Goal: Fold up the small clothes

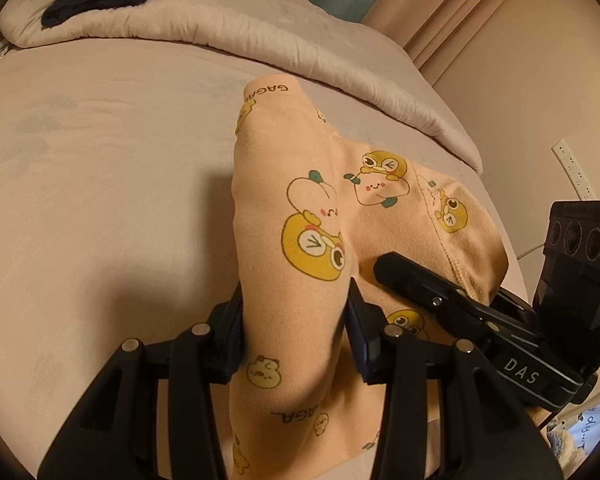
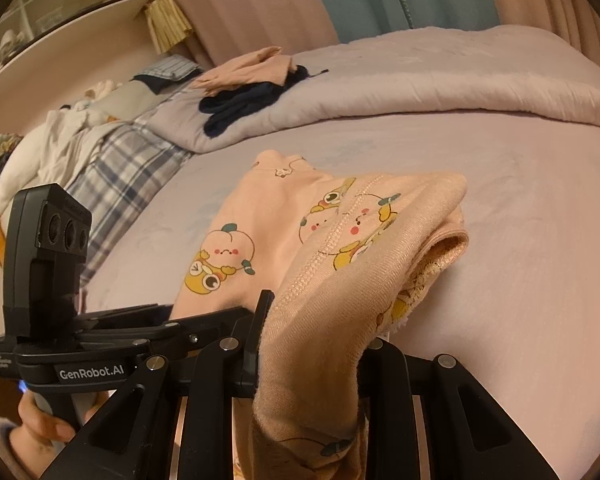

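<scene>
My left gripper (image 1: 296, 332) points down and forward, its two black jaws clamped on a bunched fold of peach printed garment (image 1: 300, 208). My right gripper (image 2: 312, 344) sits just beside it, angled down too, jaws pinched on the same cloth. My bare hand (image 2: 40, 432) wraps the left gripper's handle from below.

pale bed sheet (image 2: 500, 280) bears the peach cartoon-print garment (image 2: 260, 232), a rolled duvet (image 2: 420, 80), plaid bedding (image 2: 124, 168)
</scene>
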`<action>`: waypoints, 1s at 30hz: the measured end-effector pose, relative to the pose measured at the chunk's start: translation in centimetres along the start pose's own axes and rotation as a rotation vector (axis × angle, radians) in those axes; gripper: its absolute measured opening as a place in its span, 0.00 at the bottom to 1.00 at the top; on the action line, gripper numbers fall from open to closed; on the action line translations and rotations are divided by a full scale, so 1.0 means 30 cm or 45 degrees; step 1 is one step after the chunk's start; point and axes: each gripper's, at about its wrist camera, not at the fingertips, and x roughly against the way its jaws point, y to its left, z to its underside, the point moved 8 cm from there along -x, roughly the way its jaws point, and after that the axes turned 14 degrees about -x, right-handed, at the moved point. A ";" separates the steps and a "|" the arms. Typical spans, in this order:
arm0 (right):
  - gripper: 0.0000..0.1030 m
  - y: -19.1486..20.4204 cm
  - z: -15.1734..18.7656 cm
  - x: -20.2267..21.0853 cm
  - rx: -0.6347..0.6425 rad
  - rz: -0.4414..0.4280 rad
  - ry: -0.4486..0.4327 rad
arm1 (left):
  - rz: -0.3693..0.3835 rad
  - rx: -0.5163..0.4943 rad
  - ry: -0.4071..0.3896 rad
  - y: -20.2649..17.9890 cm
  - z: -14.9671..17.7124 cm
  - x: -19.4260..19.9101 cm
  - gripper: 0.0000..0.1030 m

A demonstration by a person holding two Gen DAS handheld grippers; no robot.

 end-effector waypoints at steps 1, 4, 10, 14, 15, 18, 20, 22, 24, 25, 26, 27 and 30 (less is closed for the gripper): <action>0.27 0.012 0.008 0.005 0.005 -0.006 0.001 | -0.002 0.002 -0.006 0.000 0.009 0.017 0.42; 0.27 0.040 0.030 0.018 0.027 -0.015 0.003 | -0.011 0.006 -0.019 0.001 0.032 0.055 0.42; 0.27 0.104 0.076 0.037 0.066 -0.041 0.009 | -0.025 0.037 -0.059 0.016 0.077 0.144 0.42; 0.27 0.144 0.108 0.048 0.082 -0.069 0.016 | -0.055 0.038 -0.088 0.018 0.106 0.206 0.41; 0.27 0.152 0.115 0.050 0.086 -0.075 0.018 | -0.062 0.041 -0.090 0.018 0.113 0.218 0.41; 0.27 0.180 0.135 0.052 0.102 -0.089 0.025 | -0.071 0.054 -0.099 0.028 0.137 0.252 0.41; 0.27 0.200 0.146 0.054 0.113 -0.097 0.027 | -0.073 0.068 -0.108 0.040 0.147 0.269 0.41; 0.27 0.214 0.154 0.054 0.117 -0.105 0.028 | -0.077 0.080 -0.121 0.055 0.156 0.287 0.41; 0.27 0.228 0.158 0.049 0.126 -0.107 0.030 | -0.083 0.087 -0.130 0.064 0.162 0.300 0.41; 0.27 0.237 0.161 0.047 0.131 -0.109 0.032 | -0.086 0.086 -0.134 0.067 0.161 0.303 0.41; 0.27 0.242 0.164 0.047 0.133 -0.112 0.032 | -0.092 0.084 -0.136 0.069 0.160 0.307 0.41; 0.27 0.246 0.165 0.046 0.136 -0.114 0.033 | -0.097 0.082 -0.140 0.071 0.162 0.312 0.41; 0.27 0.256 0.167 0.042 0.140 -0.114 0.033 | -0.112 0.076 -0.148 0.072 0.170 0.327 0.41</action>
